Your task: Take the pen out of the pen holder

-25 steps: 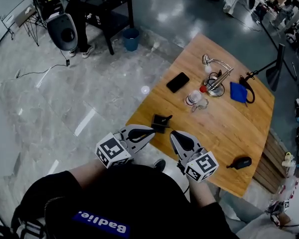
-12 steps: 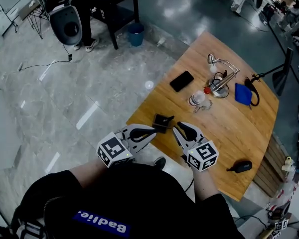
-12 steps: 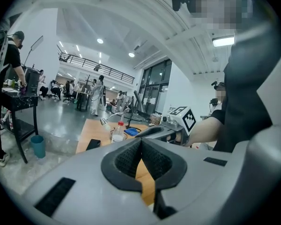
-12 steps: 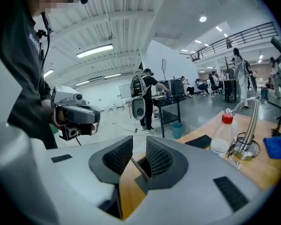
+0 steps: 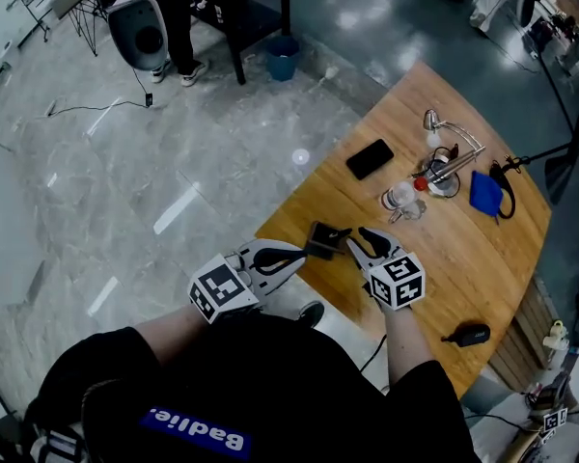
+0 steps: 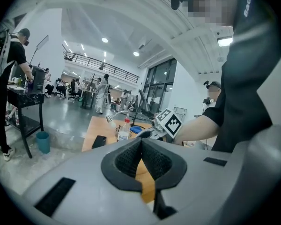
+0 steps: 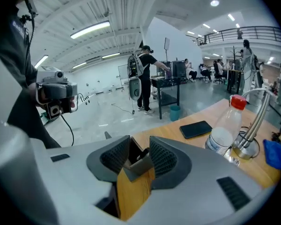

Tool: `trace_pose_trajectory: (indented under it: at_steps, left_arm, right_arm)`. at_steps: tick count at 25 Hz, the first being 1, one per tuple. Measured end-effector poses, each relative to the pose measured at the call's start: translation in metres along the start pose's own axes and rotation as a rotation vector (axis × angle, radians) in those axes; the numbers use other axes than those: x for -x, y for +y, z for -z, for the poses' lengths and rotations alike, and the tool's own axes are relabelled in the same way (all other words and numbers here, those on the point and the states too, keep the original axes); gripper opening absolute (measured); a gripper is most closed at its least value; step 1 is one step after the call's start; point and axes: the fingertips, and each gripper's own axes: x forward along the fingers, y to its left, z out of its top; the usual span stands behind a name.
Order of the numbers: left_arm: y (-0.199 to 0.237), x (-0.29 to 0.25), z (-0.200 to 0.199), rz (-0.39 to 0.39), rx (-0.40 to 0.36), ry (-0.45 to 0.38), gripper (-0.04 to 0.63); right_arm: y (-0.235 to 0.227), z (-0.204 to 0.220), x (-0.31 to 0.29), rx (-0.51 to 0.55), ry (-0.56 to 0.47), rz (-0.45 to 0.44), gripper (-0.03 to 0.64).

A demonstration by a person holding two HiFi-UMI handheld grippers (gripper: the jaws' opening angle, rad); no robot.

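Black and box-shaped, the pen holder (image 5: 320,238) stands near the close corner of the wooden table (image 5: 463,258), well apart from the phone (image 5: 370,158) and the water bottle (image 5: 402,199) further along the top. A dark pen (image 7: 143,153) sits in it, leaning rather than upright, with its upper end tilted out over the holder's rim.

The right gripper (image 5: 365,241) is just beside the holder in the head view and pointed down at it. Its jaws are opening. In the right gripper view the holder and the pen's upper end show in the gap between the two ribbed pads, but neither pad presses on anything, so it grips nothing yet.

The left gripper (image 5: 288,255) hangs on the holder's other side, off the table edge. Its jaws are together with nothing between them, only a strip of tabletop showing below the pads.

The coming grasp likely turns on one thing: the pen lies straight ahead of the right gripper and a little below its tips. Its long axis runs up and slightly aslant — across the gap, not along it. The right hand looks the better placed. It probably needs to ease forward until the pads flank the pen's shaft above the rim, without catching the holder's wall.
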Motion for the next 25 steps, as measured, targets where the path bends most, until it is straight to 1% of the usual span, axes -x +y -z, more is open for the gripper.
trace_pose_trajectory:
  at_steps: [7,11,15,16,17,18,22,25]
  left_arm:
    - [0.009,0.007,0.005,-0.025,0.018,0.003,0.009]
    - [0.014,0.012,0.009,-0.044,0.031,0.007,0.009]
    - [0.016,0.018,0.012,-0.058,0.040,0.009,0.009]
    - [0.016,0.018,0.013,-0.061,0.040,0.009,0.009]
    - [0.016,0.019,0.014,-0.062,0.041,0.009,0.009]
    - [0.015,0.019,0.014,-0.063,0.041,0.008,0.009]
    - [0.013,0.022,0.014,-0.061,0.039,0.008,0.009]
    - [0.010,0.023,0.013,-0.055,0.036,0.007,0.009]
  right_arm:
    - [-0.016,0.025,-0.030,-0.024,0.143,-0.013,0.115]
    - [-0.016,0.035,-0.041,-0.043,0.186,-0.036,0.115]
    - [-0.016,0.040,-0.047,-0.054,0.206,-0.038,0.108]
    - [-0.016,0.041,-0.048,-0.056,0.207,-0.038,0.092]
    - [-0.016,0.041,-0.048,-0.059,0.204,-0.039,0.071]
    - [-0.015,0.041,-0.048,-0.062,0.201,-0.039,0.066]
    - [-0.012,0.038,-0.045,-0.071,0.189,-0.037,0.050]
    - [-0.011,0.032,-0.038,-0.099,0.154,-0.030,0.048]
